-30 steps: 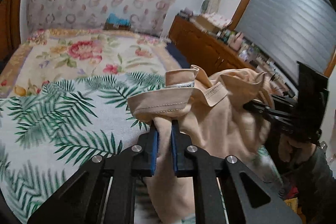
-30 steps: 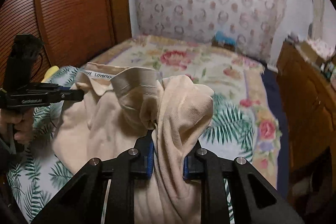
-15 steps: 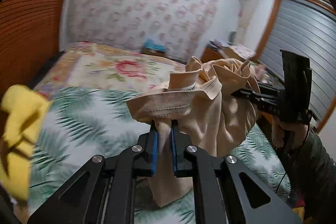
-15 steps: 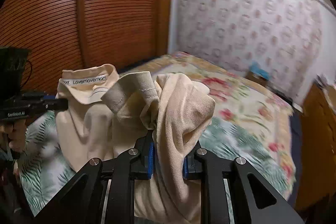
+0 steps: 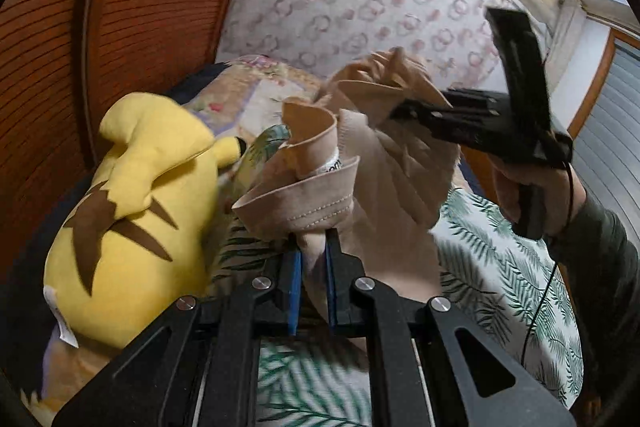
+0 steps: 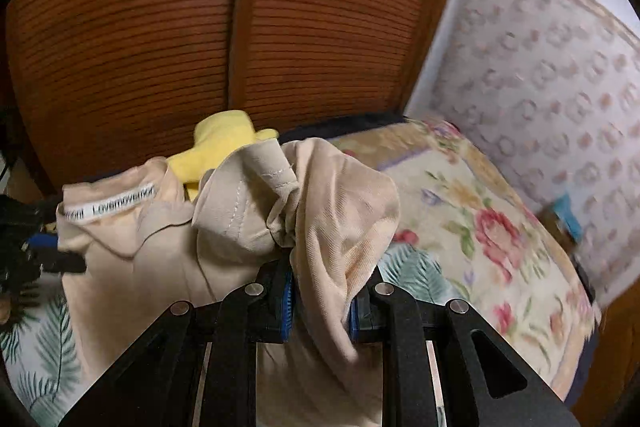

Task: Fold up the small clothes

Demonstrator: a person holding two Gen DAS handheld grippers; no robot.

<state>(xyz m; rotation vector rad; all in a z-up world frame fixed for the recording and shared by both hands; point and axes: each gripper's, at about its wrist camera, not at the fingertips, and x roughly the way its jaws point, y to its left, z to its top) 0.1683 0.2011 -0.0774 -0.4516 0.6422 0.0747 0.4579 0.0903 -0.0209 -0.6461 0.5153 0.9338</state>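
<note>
Beige garment [image 5: 384,163] hangs off the bed [image 5: 500,267], pinched at both ends: left gripper [image 5: 311,267] clamped on collar, right gripper [image 6: 320,291] on bunched cloth (prob. to spread it). Yellow plush [image 5: 132,211] at 9 o'clock.

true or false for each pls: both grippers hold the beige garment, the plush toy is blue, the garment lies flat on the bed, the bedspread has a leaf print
1. Both grippers hold the garment: true. The left gripper and right gripper are each shut on it.
2. The plush toy is blue: false, it is yellow with brown marks.
3. The garment lies flat on the bed: false, it hangs bunched between the grippers.
4. The bedspread has a leaf print: true.
</note>
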